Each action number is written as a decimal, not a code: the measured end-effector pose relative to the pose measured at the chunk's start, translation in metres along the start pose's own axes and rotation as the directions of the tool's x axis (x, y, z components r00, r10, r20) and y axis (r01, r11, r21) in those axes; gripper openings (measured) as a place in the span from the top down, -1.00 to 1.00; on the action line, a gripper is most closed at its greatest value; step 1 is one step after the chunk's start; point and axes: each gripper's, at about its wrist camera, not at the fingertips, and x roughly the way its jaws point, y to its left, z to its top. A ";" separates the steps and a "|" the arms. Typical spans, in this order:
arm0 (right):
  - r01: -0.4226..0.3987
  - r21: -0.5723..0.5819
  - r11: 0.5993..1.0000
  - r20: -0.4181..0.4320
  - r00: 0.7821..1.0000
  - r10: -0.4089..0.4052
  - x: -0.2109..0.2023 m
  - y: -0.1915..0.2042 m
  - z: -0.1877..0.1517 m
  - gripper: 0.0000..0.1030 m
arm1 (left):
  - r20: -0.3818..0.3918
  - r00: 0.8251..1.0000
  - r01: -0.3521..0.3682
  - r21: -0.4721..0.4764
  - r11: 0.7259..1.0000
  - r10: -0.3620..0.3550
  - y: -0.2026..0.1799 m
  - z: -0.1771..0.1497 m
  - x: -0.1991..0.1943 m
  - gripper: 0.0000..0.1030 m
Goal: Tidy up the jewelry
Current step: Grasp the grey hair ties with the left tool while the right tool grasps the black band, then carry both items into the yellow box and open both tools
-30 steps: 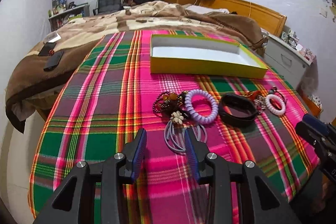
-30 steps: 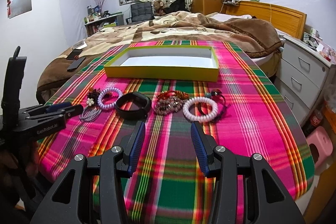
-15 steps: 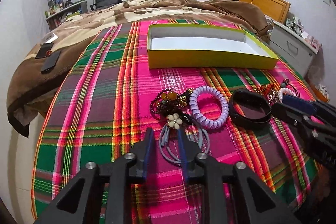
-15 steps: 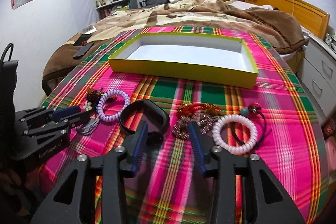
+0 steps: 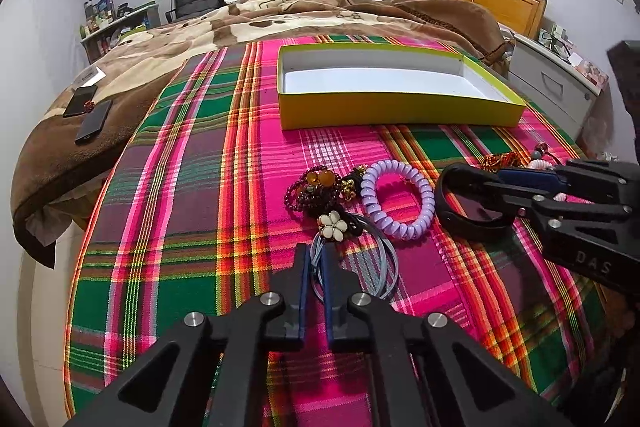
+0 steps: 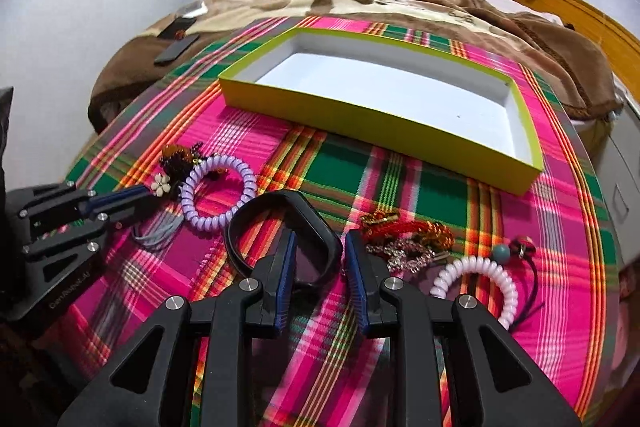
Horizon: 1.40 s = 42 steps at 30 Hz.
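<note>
On the plaid cloth lies a grey-blue hair tie (image 5: 384, 267) with a white flower (image 5: 332, 227). My left gripper (image 5: 314, 255) is closing and its pads pinch the tie's strands. Beside it are a dark bead bracelet (image 5: 304, 191), a purple spiral tie (image 5: 370, 203) and a black bracelet (image 5: 460, 223). My right gripper (image 6: 320, 235) straddles the right side of the black bracelet (image 6: 240, 251). Its jaws are closing, with a gap still on both sides of the band. An empty yellow box (image 6: 360, 119) stands behind.
A red and gold chain pile (image 6: 412, 231) and a white spiral tie (image 6: 508, 287) lie right of the right gripper. Two phones (image 5: 94, 121) rest on the brown blanket at the left. Grey drawers (image 5: 552, 83) stand past the right edge.
The left jaws have narrowed from wide open to a pinch on the hair tie's strands. The right gripper has moved left to the black bracelet, and its jaws have narrowed around the band.
</note>
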 end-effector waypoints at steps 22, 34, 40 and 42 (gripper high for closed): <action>-0.017 0.074 0.997 0.069 0.998 0.012 -0.028 0.000 -0.018 0.75 | 0.054 0.991 0.121 0.001 0.993 -0.120 -0.005 -0.014 -0.029 0.96; -0.008 0.115 0.993 0.136 0.991 -0.007 -0.044 -0.017 0.004 0.75 | 0.120 0.977 0.178 0.018 0.984 -0.179 -0.006 0.021 -0.040 0.96; 0.020 0.135 0.991 0.154 0.987 -0.041 -0.041 -0.040 0.031 0.75 | 0.149 0.972 0.178 0.046 0.983 -0.183 -0.004 0.069 -0.024 0.96; 0.031 0.143 0.989 0.156 0.986 -0.053 -0.036 -0.049 0.043 0.75 | 0.157 0.970 0.179 0.058 0.982 -0.186 -0.004 0.089 -0.016 0.96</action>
